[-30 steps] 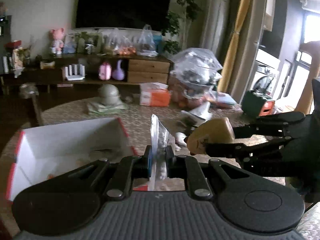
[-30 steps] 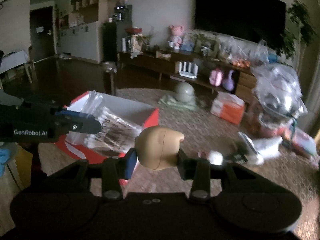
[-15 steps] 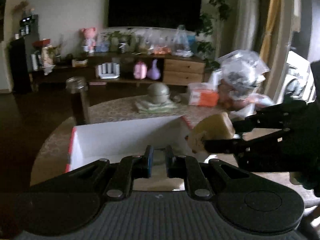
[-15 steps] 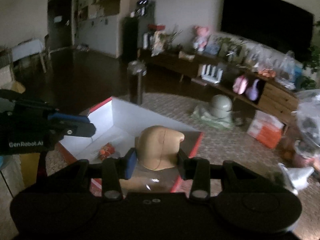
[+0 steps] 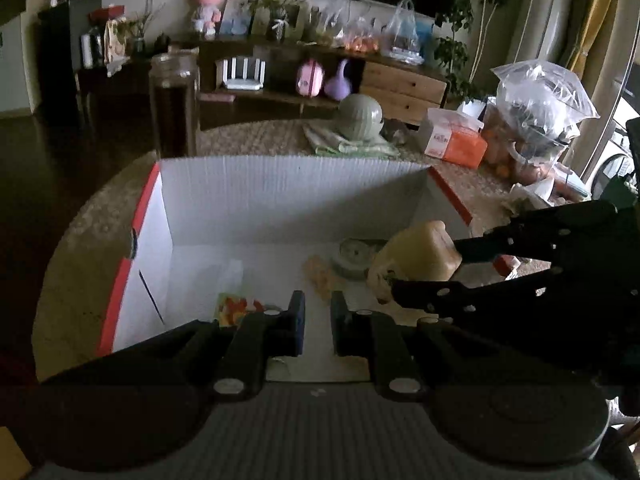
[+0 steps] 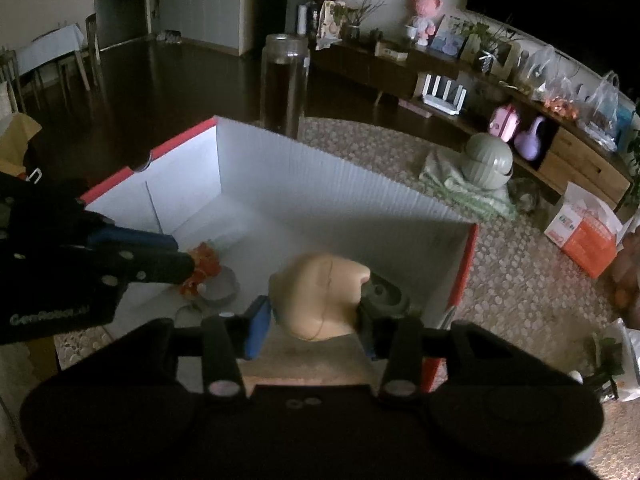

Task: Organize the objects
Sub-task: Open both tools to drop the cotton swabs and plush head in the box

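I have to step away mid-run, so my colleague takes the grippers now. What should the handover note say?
Right gripper: shut on the tan squishy toy, held over the white box.
Left gripper: jaws slightly apart, nothing between them, over the box's near edge.
In the box: a round grey tin, an orange item, a colourful packet.
Left to do: lower and release the toy into the box. On the table outside the box: the orange tissue pack and a clear bag.

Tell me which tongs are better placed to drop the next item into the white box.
Right. The right tongs grip the tan rounded object directly above the white box. The left tongs hold nothing, though they too point into the box.
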`<act>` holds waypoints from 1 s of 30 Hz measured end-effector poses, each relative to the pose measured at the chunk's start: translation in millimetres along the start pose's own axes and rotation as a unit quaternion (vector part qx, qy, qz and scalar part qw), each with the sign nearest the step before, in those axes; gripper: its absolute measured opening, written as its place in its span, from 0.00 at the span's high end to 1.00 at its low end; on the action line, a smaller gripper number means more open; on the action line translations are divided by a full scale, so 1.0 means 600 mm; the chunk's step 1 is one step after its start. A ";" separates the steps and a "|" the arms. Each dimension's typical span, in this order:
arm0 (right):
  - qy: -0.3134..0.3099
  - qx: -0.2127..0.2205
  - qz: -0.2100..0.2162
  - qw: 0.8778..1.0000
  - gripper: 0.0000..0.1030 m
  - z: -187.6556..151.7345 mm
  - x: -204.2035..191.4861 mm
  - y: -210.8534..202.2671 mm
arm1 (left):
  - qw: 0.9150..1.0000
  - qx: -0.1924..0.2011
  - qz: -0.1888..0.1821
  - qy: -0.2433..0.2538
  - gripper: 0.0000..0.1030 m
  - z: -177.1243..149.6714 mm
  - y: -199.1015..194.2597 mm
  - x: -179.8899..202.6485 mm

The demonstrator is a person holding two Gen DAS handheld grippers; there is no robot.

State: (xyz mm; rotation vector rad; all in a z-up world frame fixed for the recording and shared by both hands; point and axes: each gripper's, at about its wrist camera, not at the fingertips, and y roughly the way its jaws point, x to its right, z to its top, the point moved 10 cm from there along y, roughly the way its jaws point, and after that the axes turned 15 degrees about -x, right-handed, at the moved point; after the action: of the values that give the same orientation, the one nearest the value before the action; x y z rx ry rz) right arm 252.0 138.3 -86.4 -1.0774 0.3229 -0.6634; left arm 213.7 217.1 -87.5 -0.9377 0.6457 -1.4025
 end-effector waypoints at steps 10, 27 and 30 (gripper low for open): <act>0.006 0.004 0.003 1.000 0.40 -0.007 0.014 -0.004 | 1.000 -0.024 -0.001 -0.002 0.81 -0.012 0.017 -0.001; 0.020 0.059 0.037 0.997 0.27 -0.042 0.034 -0.106 | 1.000 -0.006 0.018 -0.016 0.30 -0.010 -0.010 0.007; 0.027 0.066 0.040 0.997 0.27 -0.058 0.042 -0.122 | 1.000 -0.006 0.017 -0.021 0.30 -0.015 -0.013 0.008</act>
State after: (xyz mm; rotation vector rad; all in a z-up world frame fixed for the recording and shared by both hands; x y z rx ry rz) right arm 227.1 75.1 -35.3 -0.9174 0.3617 -0.6334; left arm 202.3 211.6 -84.9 -0.9585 0.6373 -1.3468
